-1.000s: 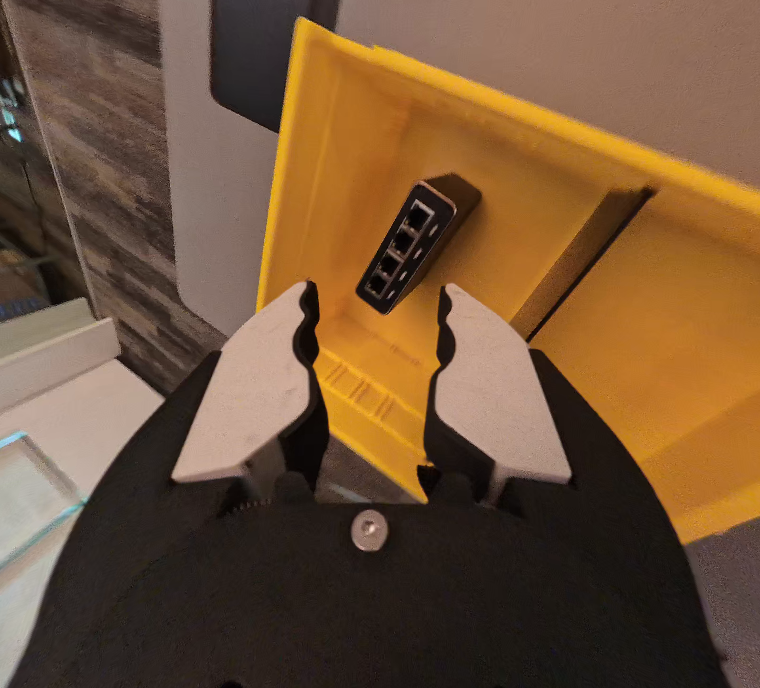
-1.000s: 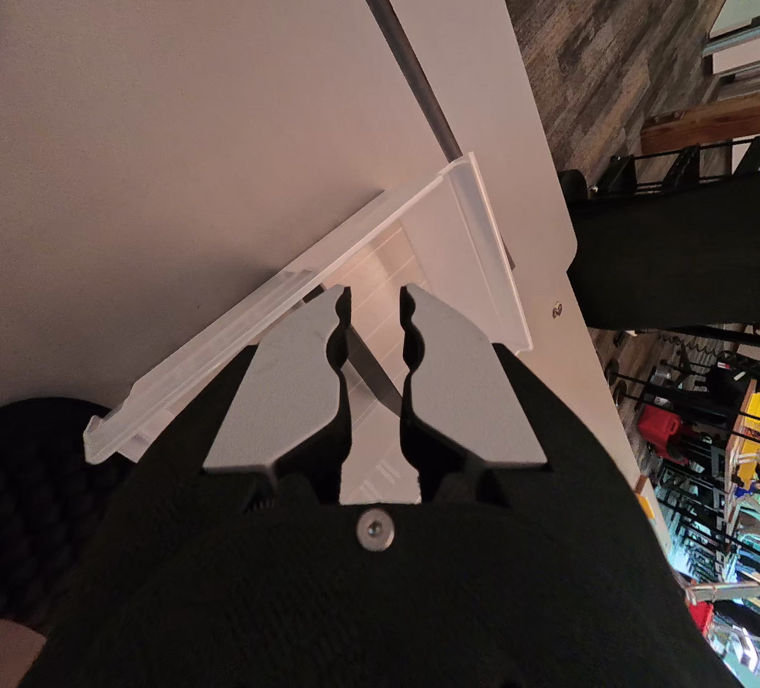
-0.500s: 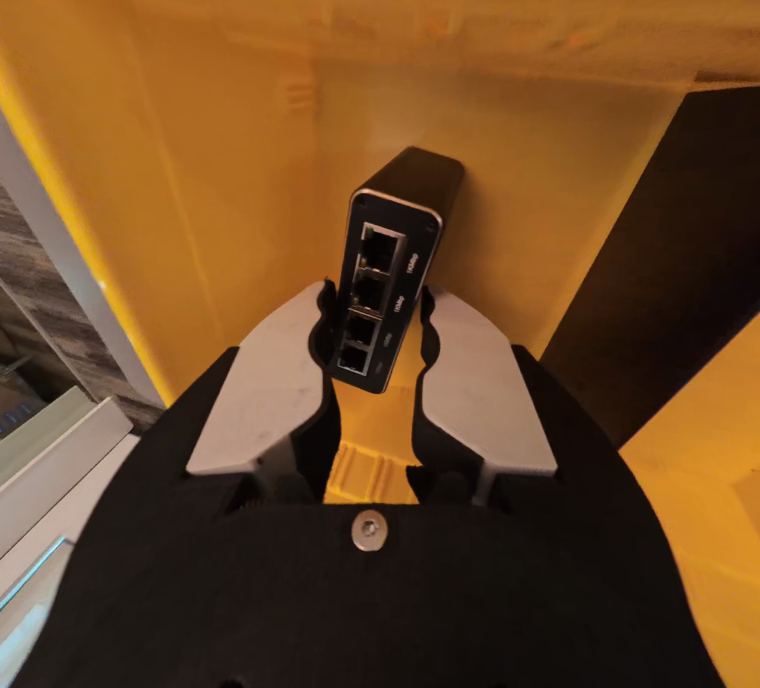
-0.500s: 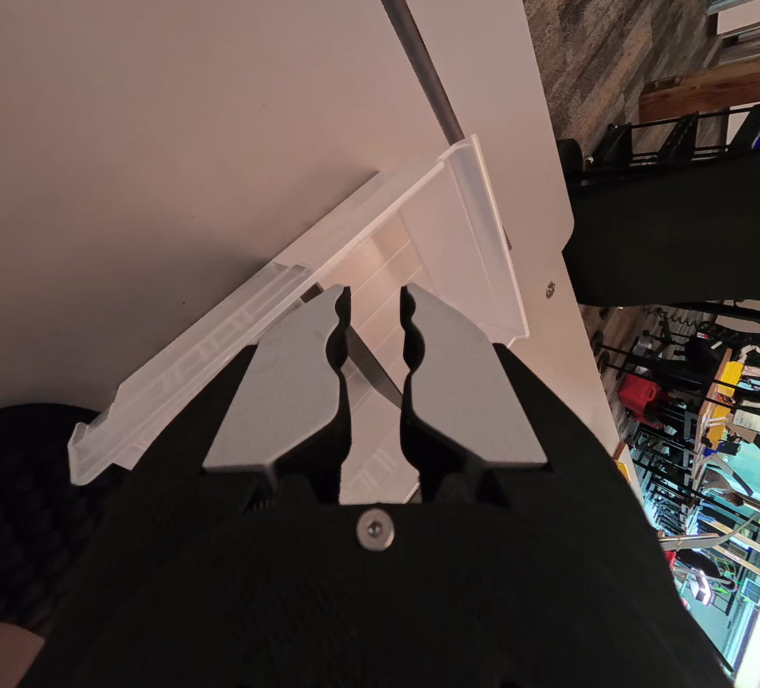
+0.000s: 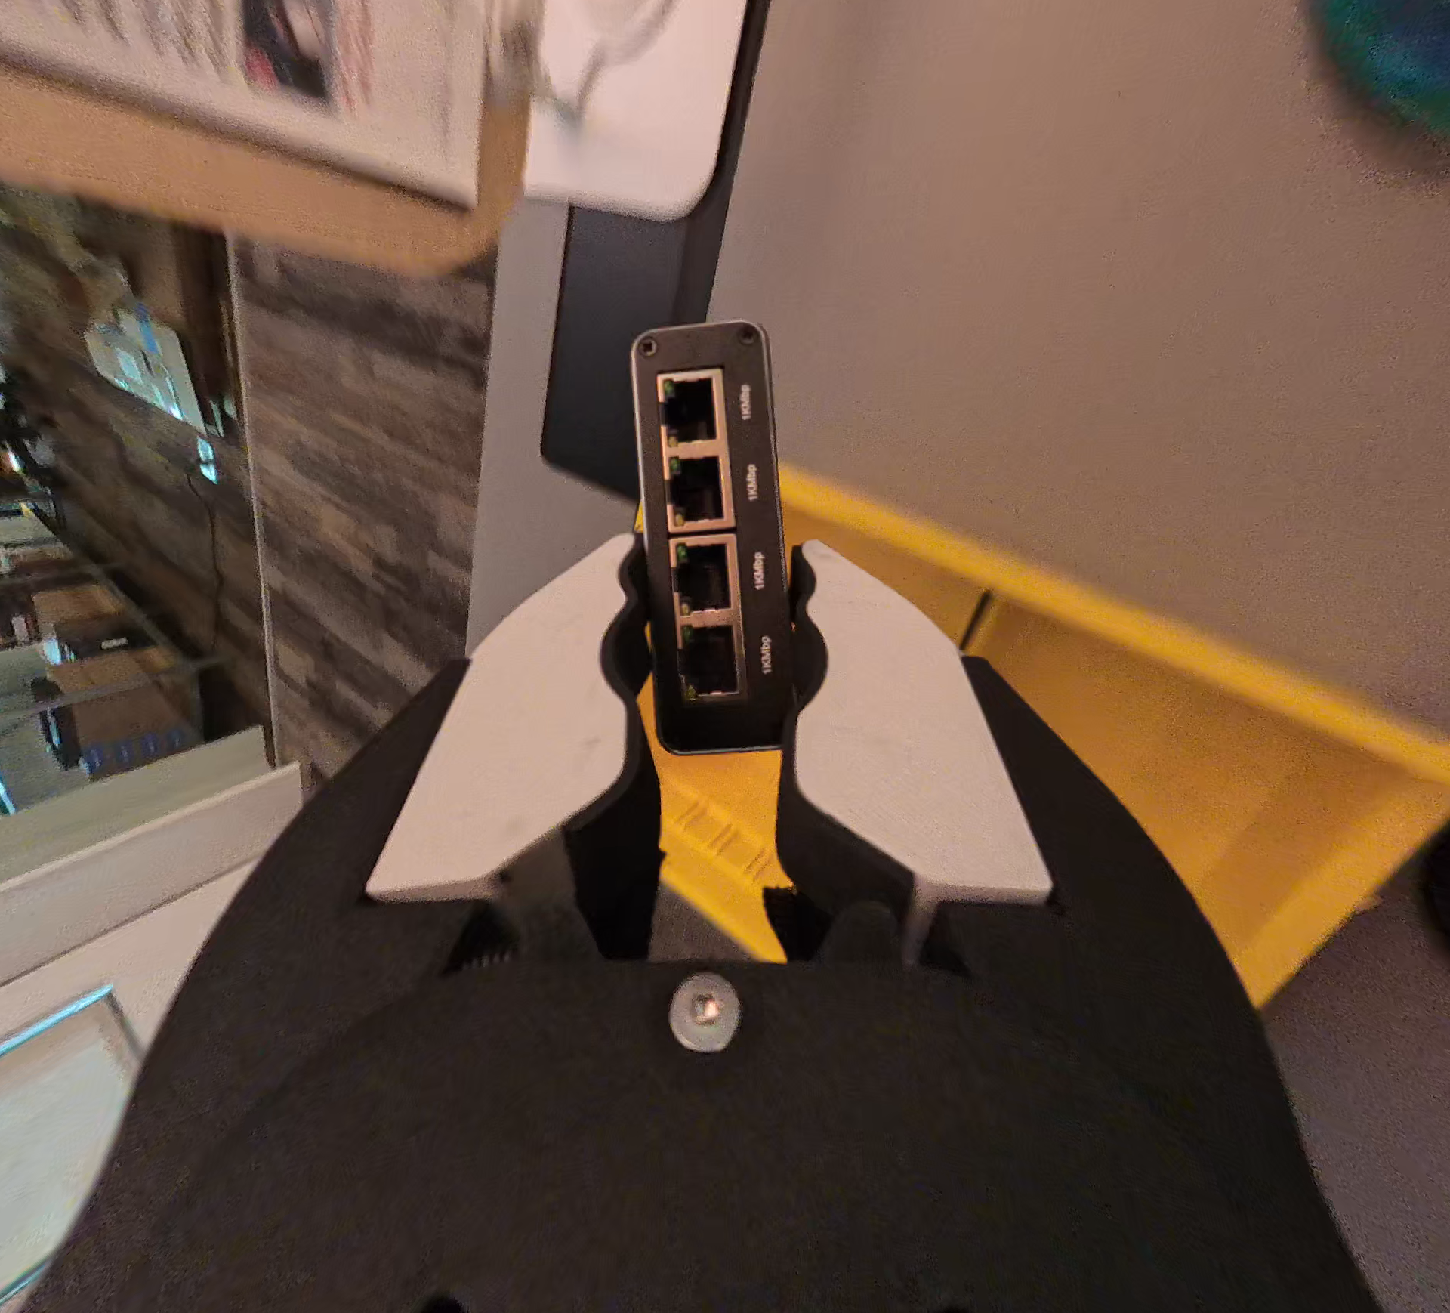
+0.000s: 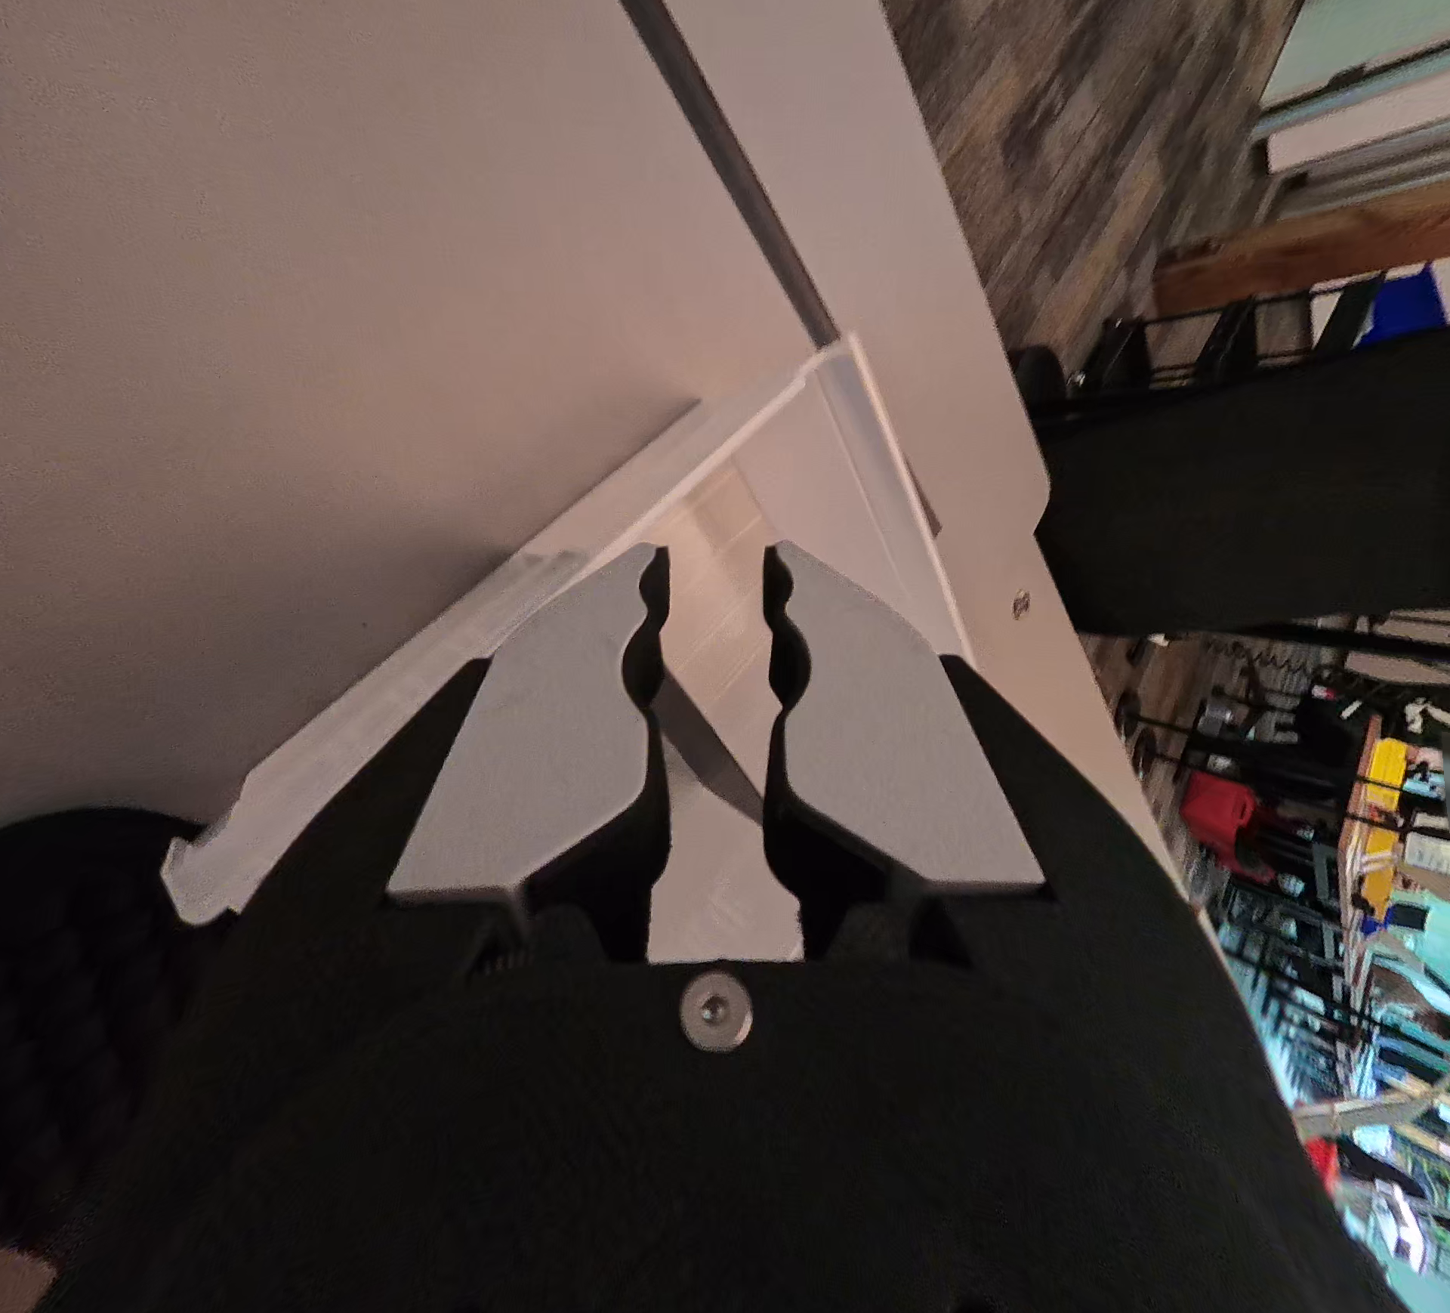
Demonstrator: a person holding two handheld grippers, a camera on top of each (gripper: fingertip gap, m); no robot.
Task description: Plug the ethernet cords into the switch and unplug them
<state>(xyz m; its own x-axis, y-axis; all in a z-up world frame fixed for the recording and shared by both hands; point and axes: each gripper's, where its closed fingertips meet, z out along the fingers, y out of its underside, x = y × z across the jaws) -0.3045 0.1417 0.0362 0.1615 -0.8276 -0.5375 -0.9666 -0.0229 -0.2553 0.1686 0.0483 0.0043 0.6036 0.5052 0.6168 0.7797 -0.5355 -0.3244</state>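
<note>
Grey table [image 5: 1098,216] as ref. Yellow bin [image 5: 1177,765] on table, low right; clear bin [image 6: 824,459] on table, beneath right gripper [image 6: 715,561]. Left gripper [image 5: 715,553] above yellow bin, clenched on black switch [image 5: 710,537] w/ pads on both long sides. Switch upright, lifted clear of bin, 4 ports facing cam, all vacant. Right gripper slightly parted, grasping nothing.
</note>
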